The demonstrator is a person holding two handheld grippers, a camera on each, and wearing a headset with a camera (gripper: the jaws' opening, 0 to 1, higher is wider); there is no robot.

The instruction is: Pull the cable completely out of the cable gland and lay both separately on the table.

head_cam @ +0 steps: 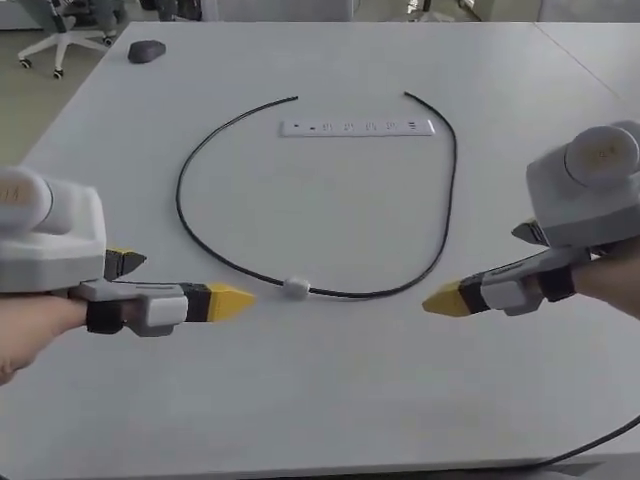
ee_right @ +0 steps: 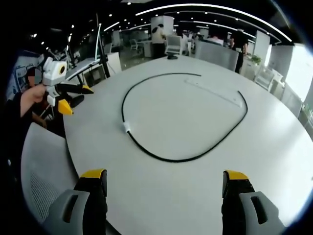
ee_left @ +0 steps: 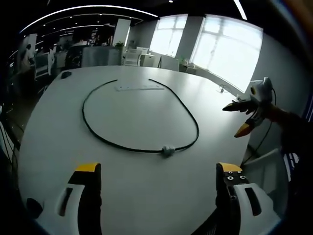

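Head view: white table, near edge just below both grippers, wide bare surface on every side of the loop. Black cable lies in an open loop, both ends beside a white power strip; its markings are too small to read. White cable gland sits threaded on the loop's near arc. Left gripper and right gripper flank it, jaws spread wide, holding nothing, neither touching it; the gland is closer to the left one. Computer mouse lies near the far left edge, with an office chair beyond it.
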